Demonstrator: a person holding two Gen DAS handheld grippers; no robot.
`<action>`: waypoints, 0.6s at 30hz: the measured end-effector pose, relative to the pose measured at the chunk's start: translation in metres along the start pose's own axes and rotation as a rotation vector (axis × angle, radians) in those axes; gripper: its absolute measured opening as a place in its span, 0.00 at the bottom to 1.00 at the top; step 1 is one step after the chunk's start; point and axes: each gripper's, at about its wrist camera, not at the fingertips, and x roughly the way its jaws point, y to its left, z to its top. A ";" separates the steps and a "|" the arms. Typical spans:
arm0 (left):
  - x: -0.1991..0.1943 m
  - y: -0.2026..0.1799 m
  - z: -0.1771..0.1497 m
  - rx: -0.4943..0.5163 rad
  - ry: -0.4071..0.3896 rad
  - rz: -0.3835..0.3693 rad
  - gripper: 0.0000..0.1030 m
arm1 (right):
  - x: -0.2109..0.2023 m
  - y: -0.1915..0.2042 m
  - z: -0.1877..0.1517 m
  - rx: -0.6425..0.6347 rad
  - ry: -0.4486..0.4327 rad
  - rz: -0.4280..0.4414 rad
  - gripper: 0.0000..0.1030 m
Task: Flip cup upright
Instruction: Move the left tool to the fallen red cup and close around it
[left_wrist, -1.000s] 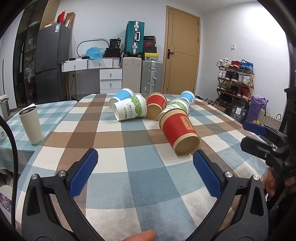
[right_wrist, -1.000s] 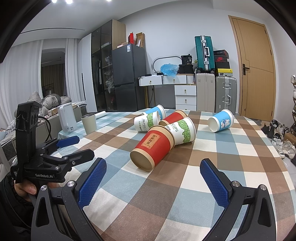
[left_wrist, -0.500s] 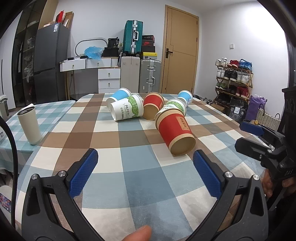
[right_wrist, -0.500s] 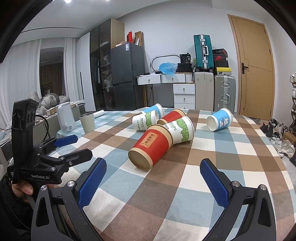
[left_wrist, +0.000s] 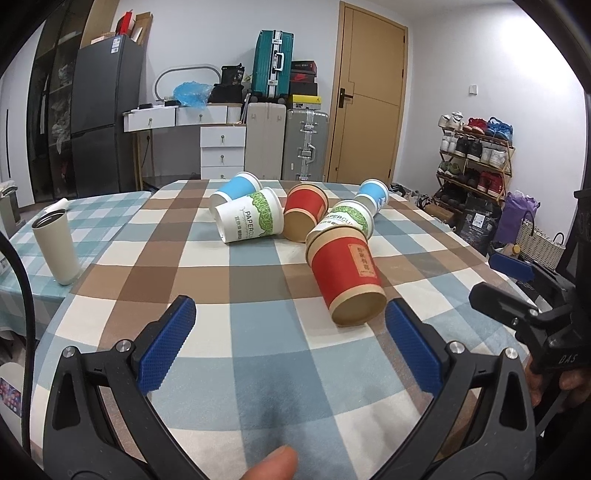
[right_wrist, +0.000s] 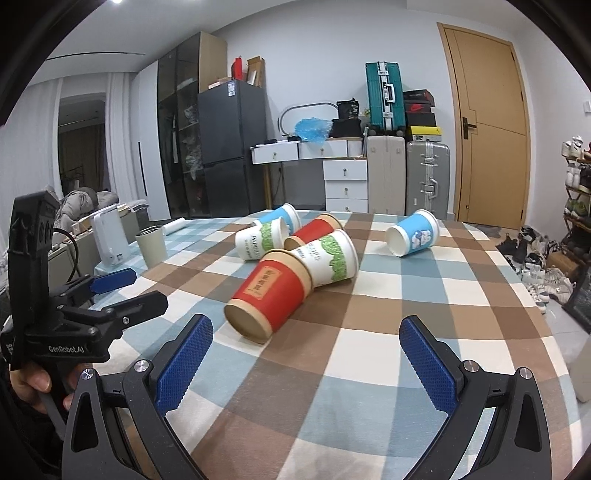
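Several paper cups lie on their sides on the checked tablecloth (left_wrist: 258, 354). The nearest is a red cup (left_wrist: 345, 277), its closed base toward me; it also shows in the right wrist view (right_wrist: 271, 293). Behind it lie two white-and-green cups (left_wrist: 251, 221) (left_wrist: 347, 221), another red cup (left_wrist: 304, 212) and two blue cups (left_wrist: 236, 188) (left_wrist: 373, 194). My left gripper (left_wrist: 290, 345) is open and empty, just short of the near red cup. My right gripper (right_wrist: 304, 363) is open and empty, a little in front of the same cup.
A cream tumbler (left_wrist: 55, 249) stands upright at the table's left edge. A white kettle (right_wrist: 109, 238) stands on a side surface to the left. Suitcases, drawers and a fridge line the back wall. A shoe rack (left_wrist: 476, 158) is on the right.
Both grippers have moved a little closer to the near red cup and stayed open. The cups have not moved.
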 end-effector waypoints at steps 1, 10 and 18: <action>0.002 -0.002 0.002 0.004 0.003 0.002 0.99 | 0.001 -0.002 0.001 0.005 0.005 -0.007 1.00; 0.040 -0.028 0.018 0.029 0.081 -0.014 1.00 | 0.007 -0.017 0.004 0.046 0.029 -0.024 1.00; 0.077 -0.039 0.020 0.027 0.190 -0.035 0.99 | 0.005 -0.030 0.002 0.087 0.041 -0.024 1.00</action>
